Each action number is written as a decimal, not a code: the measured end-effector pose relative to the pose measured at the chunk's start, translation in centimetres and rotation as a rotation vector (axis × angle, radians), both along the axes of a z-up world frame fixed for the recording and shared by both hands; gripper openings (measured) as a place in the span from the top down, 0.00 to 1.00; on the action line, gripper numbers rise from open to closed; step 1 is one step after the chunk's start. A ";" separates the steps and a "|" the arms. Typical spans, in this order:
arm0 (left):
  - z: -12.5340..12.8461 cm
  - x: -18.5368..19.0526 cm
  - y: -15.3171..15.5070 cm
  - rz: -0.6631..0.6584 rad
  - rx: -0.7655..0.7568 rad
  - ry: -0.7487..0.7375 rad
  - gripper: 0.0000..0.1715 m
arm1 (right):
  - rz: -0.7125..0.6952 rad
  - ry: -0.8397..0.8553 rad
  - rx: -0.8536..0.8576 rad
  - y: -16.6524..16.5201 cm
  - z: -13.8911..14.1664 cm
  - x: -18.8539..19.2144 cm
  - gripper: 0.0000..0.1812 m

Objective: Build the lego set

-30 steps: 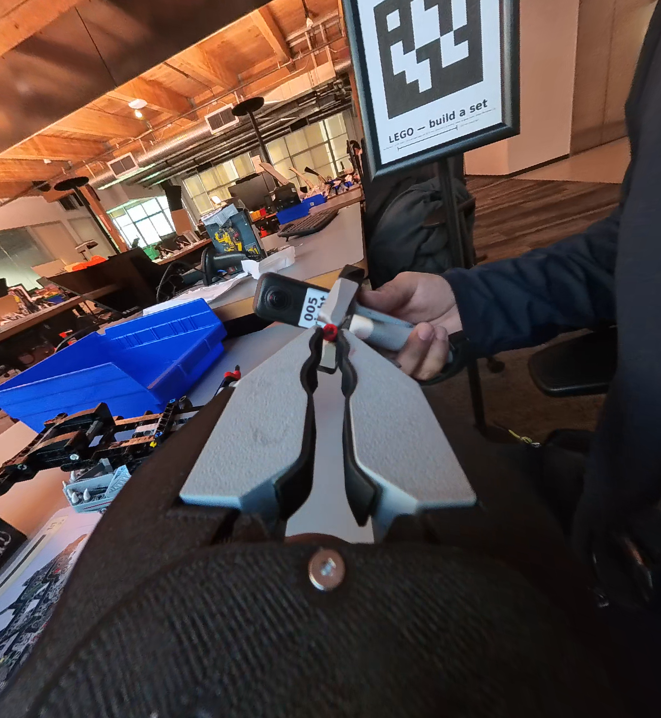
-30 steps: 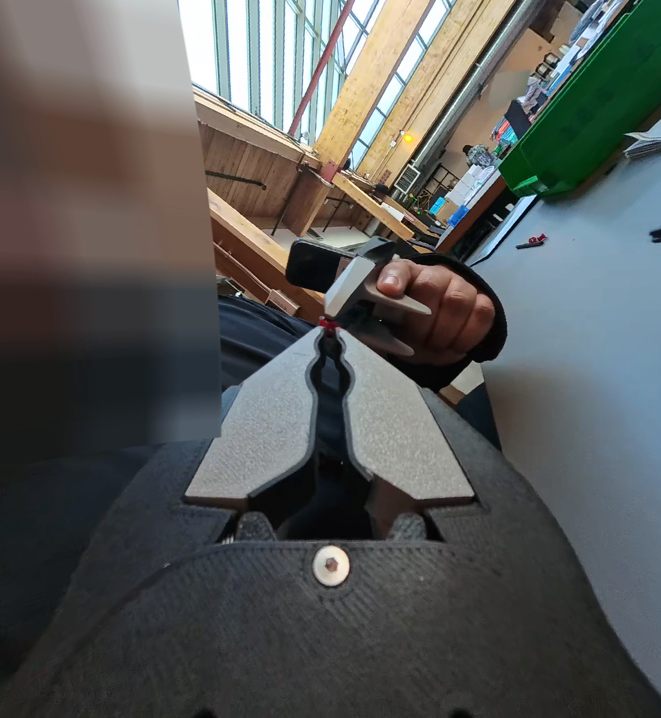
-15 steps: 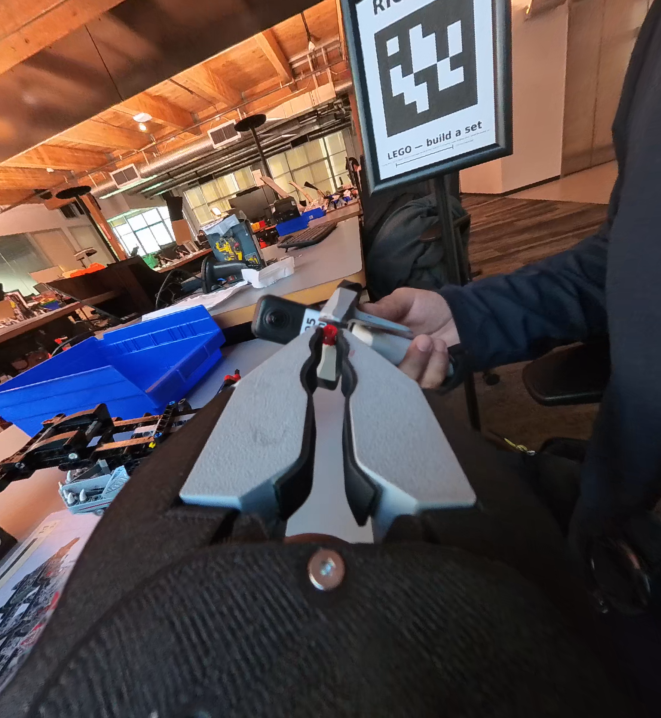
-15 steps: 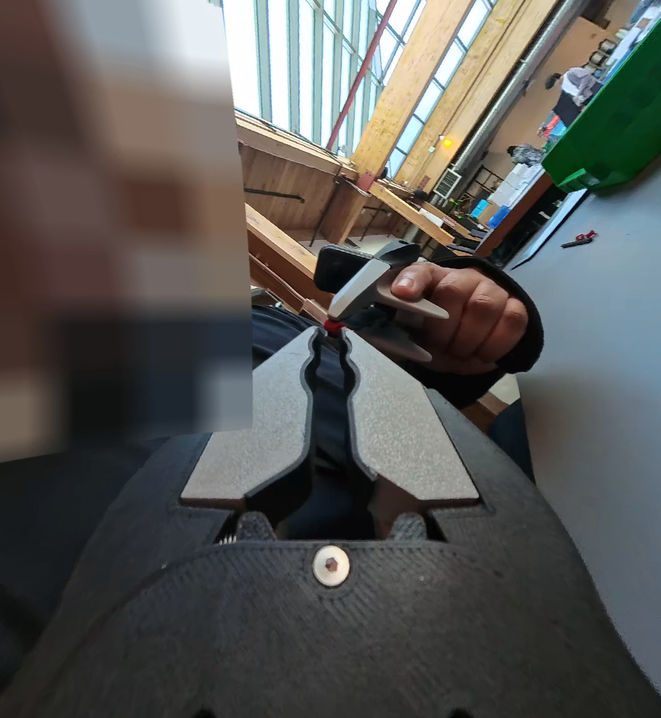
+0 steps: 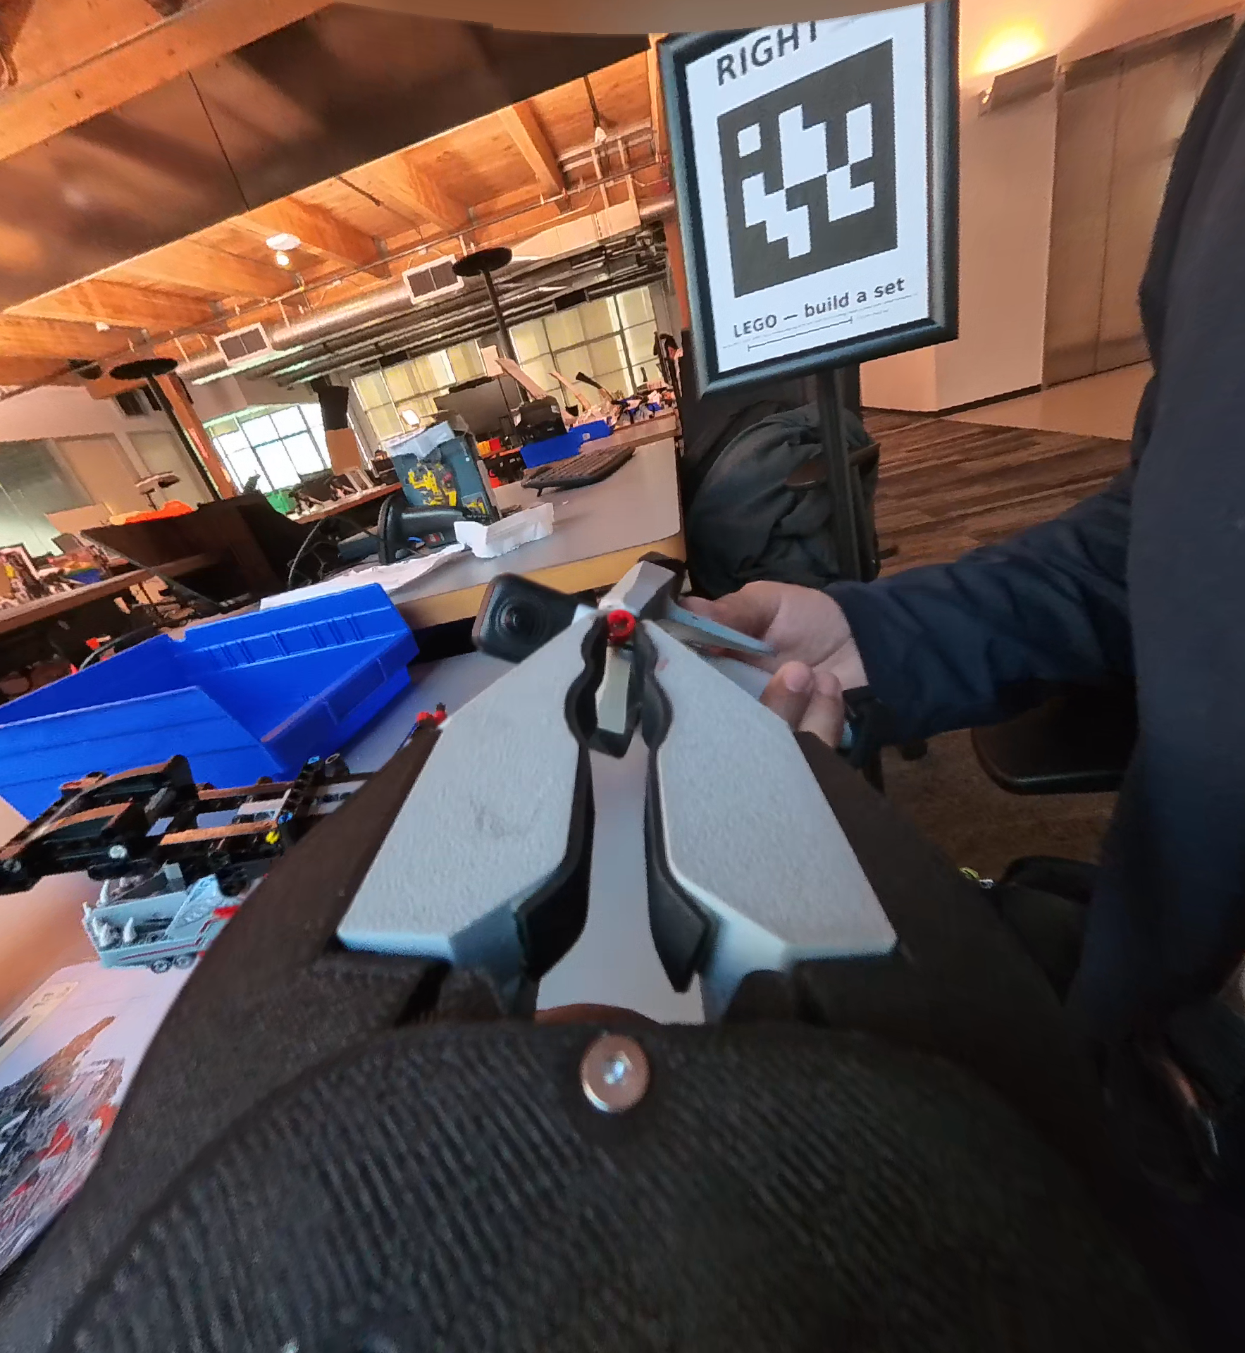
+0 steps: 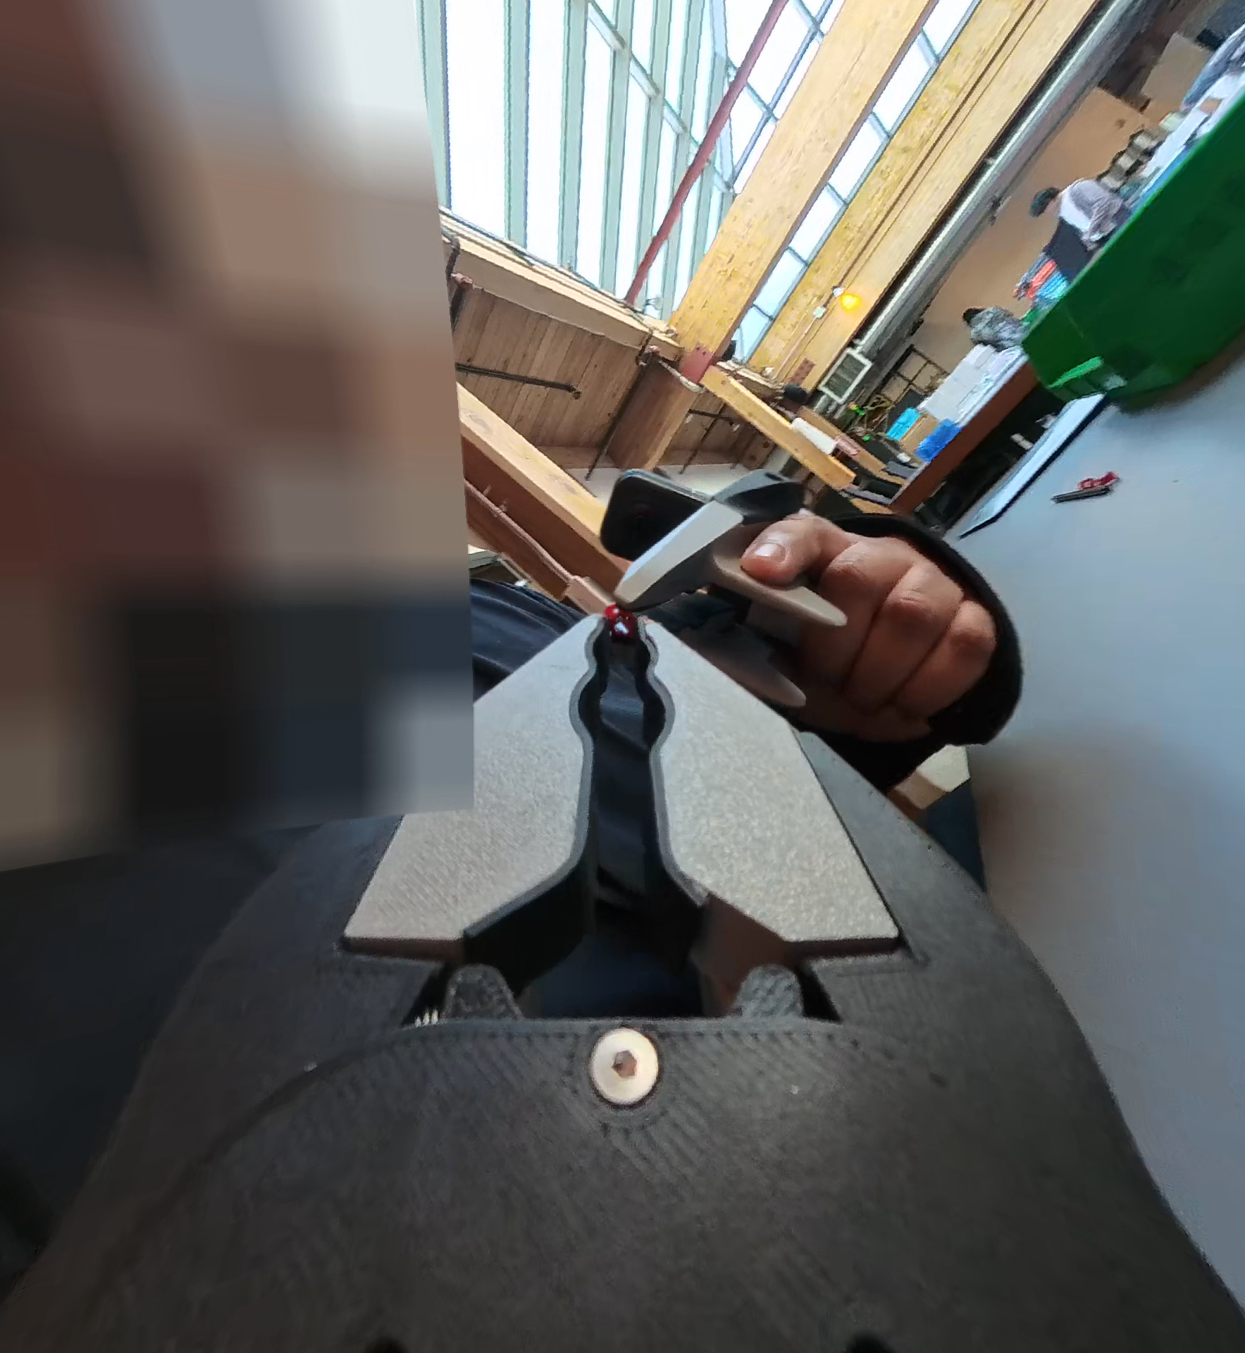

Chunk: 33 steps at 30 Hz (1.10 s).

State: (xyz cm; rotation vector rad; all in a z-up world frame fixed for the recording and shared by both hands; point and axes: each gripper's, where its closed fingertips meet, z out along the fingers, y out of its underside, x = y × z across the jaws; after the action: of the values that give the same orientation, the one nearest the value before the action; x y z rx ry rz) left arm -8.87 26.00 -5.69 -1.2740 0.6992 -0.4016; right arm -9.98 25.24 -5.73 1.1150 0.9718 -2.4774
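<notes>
**Two grippers meet over one tiny red piece**

Both grippers are raised off the counter (image 5: 604, 527) and pointed tip to tip; between them sits a small red lego piece (image 5: 620, 624), round, glossy, with a dark hole at its centre, seen just above the middle of the left wrist view. The left gripper (image 5: 619, 638) has its jaws drawn narrow at the tips, and the red piece sits right there; whether it truly pinches it I cannot tell, since the right gripper's grey finger crosses the same spot. In the right wrist view the right gripper (image 6: 621, 634) is likewise narrowed, with the same red piece (image 6: 619, 624) lodged at its tips, looking darker and shinier here; the left gripper's grey fingertip touches it from above.

At the lower left of the left wrist view the half-built model (image 5: 129, 820) lies on the counter: a long black frame of beams with small yellow and blue pins; just below it a grey studded section (image 5: 158, 926) with a red stripe; behind them a blue bin (image 5: 187, 695); a printed instruction booklet (image 5: 11, 1142) in the bottom-left corner.
</notes>
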 end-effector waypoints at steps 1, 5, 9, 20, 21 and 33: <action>-0.1 -0.1 0.1 0.009 -0.007 0.003 0.98 | -0.019 -0.006 0.029 0.0 -0.1 -0.1 0.99; -0.8 -0.6 0.2 0.045 -0.045 0.044 0.98 | -0.099 -0.041 0.181 0.2 -0.7 -0.6 0.99; -1.1 -0.9 0.5 0.092 -0.086 0.083 0.97 | -0.156 -0.039 0.306 0.6 -1.0 -0.8 0.99; -1.4 -0.3 0.2 -0.016 -0.282 -0.006 0.97 | -0.232 0.075 0.573 0.3 -1.2 -0.2 0.99; -1.3 -0.3 0.2 -0.019 -0.273 -0.004 0.97 | -0.247 0.088 0.593 0.2 -1.2 -0.2 0.99; -2.0 -0.7 -0.2 0.025 -0.091 0.236 1.00 | -0.264 0.116 0.633 -0.5 -1.4 0.2 1.00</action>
State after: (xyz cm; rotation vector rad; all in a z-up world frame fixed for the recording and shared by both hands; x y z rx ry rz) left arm -9.60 25.78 -7.71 -1.4291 0.8704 -0.2670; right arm -9.76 24.73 -7.11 1.3521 1.8356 -2.5197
